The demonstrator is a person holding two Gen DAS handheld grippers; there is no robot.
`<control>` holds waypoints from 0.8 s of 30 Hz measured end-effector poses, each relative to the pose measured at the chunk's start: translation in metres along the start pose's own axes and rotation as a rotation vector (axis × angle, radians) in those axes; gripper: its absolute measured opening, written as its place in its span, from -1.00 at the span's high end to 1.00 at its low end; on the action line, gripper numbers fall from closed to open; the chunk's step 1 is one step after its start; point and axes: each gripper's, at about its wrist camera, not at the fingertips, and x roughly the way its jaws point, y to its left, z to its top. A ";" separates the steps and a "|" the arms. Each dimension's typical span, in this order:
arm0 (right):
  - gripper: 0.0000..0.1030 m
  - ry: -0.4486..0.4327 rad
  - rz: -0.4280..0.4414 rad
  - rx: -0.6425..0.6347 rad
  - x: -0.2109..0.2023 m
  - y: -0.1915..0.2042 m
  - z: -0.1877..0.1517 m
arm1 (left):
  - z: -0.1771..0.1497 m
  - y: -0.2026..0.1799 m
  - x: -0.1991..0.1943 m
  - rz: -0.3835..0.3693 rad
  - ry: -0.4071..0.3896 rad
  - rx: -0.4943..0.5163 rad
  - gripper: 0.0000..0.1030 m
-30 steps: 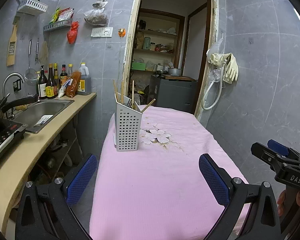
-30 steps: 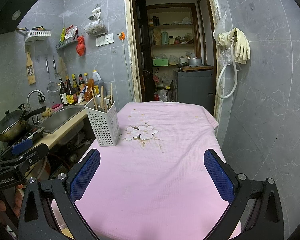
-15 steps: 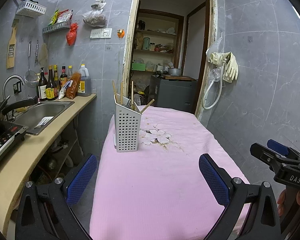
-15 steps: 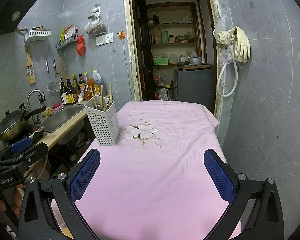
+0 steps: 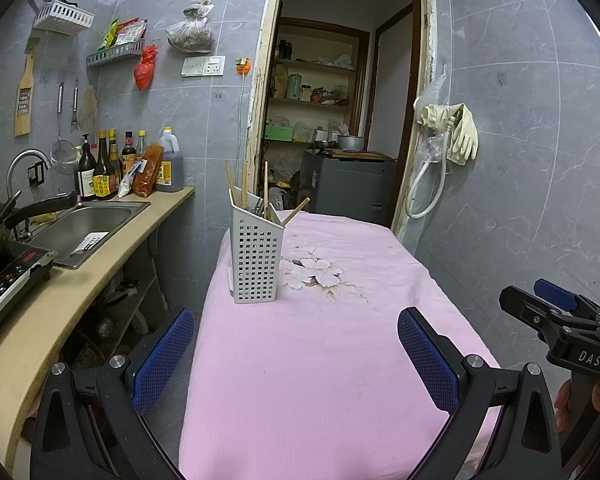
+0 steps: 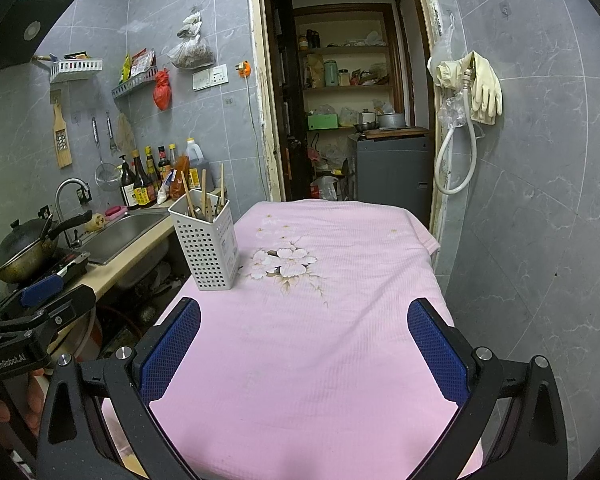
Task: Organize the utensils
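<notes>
A white perforated utensil holder (image 5: 256, 260) stands upright near the left edge of the pink-clothed table (image 5: 320, 380); it also shows in the right wrist view (image 6: 206, 246). Several wooden chopsticks (image 5: 244, 186) and some metal utensils stick out of its top (image 6: 204, 196). My left gripper (image 5: 296, 356) is open and empty, held above the table's near end. My right gripper (image 6: 304, 352) is open and empty, also above the near end. Each gripper shows at the edge of the other's view.
A beige counter (image 5: 60, 304) with a steel sink (image 5: 88, 224), sauce bottles (image 5: 100, 172), an induction hob (image 5: 8, 276) and a wok (image 6: 24, 252) runs along the left. A grey tiled wall with hanging gloves (image 5: 462, 132) stands at the right. A doorway lies behind the table.
Both grippers have drifted very slightly; the holder and its utensils have not moved. Both grippers stay open and empty.
</notes>
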 end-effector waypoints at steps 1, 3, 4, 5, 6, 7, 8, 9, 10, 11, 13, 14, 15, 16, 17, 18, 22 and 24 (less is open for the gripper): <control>-0.97 0.000 0.000 0.000 0.000 0.000 0.000 | 0.000 0.000 0.000 0.000 0.000 -0.001 -0.99; -0.97 -0.001 -0.001 0.000 0.000 0.000 0.000 | 0.000 0.001 0.000 0.001 -0.001 0.000 -0.99; -0.97 -0.001 -0.001 0.000 0.000 0.000 0.001 | 0.000 0.001 0.000 0.000 0.000 0.000 -0.99; -0.97 0.000 -0.001 0.000 0.000 0.000 0.000 | 0.000 0.001 0.000 0.000 0.000 -0.001 -0.99; -0.97 0.001 0.000 0.000 0.000 0.000 0.000 | 0.000 0.001 0.000 0.000 0.000 0.000 -0.99; -0.97 0.001 -0.001 0.000 0.000 -0.001 0.001 | 0.000 0.001 0.000 0.000 0.000 0.000 -0.99; -0.97 0.001 -0.001 0.000 0.000 -0.001 0.001 | 0.000 0.001 0.000 0.001 0.000 0.000 -0.99; -0.97 0.002 -0.001 0.000 0.001 -0.001 0.000 | 0.000 0.002 0.000 0.000 0.001 0.000 -0.99; -0.97 0.002 -0.001 0.000 0.001 -0.001 0.000 | 0.000 0.002 0.000 -0.002 0.000 -0.001 -0.99; -0.97 0.002 -0.001 0.000 0.001 -0.001 0.000 | 0.000 0.002 0.000 -0.001 0.000 -0.001 -0.99; -0.97 0.002 0.000 -0.001 0.001 -0.002 0.001 | 0.000 0.002 0.000 -0.001 0.000 0.001 -0.99; -0.97 0.002 0.000 -0.001 0.001 -0.002 0.001 | 0.001 0.001 0.000 -0.002 0.000 0.000 -0.99; -0.97 0.002 0.000 -0.001 0.001 -0.002 0.001 | 0.001 0.002 0.000 -0.005 0.001 -0.002 -0.99; -0.97 0.002 -0.001 -0.001 0.001 -0.002 0.001 | 0.001 0.001 0.000 -0.005 0.002 -0.004 -0.99; -0.97 0.003 -0.001 -0.002 0.002 -0.002 0.001 | 0.001 0.002 0.000 -0.001 0.004 -0.003 -0.99; -0.97 0.003 -0.002 -0.002 0.002 -0.002 -0.001 | 0.002 0.001 0.000 0.003 0.006 0.001 -0.99; -0.97 0.004 -0.003 -0.003 0.003 -0.002 -0.002 | 0.002 0.001 -0.003 0.004 -0.014 0.016 -0.99; -0.97 0.005 -0.002 -0.003 0.004 -0.003 -0.001 | 0.003 0.001 -0.004 0.008 -0.021 0.019 -0.99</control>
